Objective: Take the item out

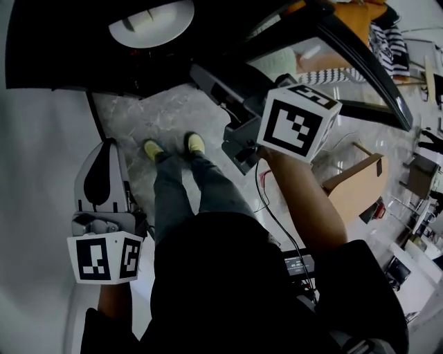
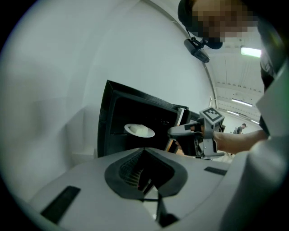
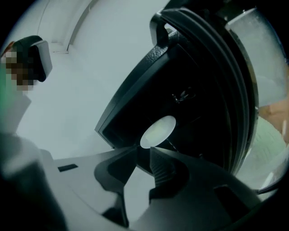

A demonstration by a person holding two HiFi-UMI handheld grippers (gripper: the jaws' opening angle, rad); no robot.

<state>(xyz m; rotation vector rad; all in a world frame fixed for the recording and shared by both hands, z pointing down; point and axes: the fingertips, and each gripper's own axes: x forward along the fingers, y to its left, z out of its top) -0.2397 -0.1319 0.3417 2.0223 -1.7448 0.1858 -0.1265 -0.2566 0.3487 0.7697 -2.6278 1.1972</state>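
Observation:
A black oven (image 1: pixel 55 62) stands with its door (image 1: pixel 360 66) swung open. Inside it lies a white plate (image 1: pixel 149 21) with a pale item on it, also seen as the plate (image 2: pixel 139 131) and the plate (image 3: pixel 158 131) in the two gripper views. My right gripper (image 1: pixel 211 83) reaches toward the oven's opening. Its jaws are open with nothing between them, and its tips (image 3: pixel 142 151) sit short of the plate. My left gripper (image 1: pixel 107 148) hangs lower at the left, away from the oven, fingers together and empty (image 2: pixel 144 155). The left gripper view also shows the right gripper (image 2: pixel 178 131).
The person's yellow shoes (image 1: pixel 169 146) stand on a marbled floor in front of the oven. A white surface (image 1: pixel 41 173) fills the left. A cardboard box (image 1: pixel 356 187) and assorted gear lie at the right. A black cable (image 1: pixel 266 200) trails from the right arm.

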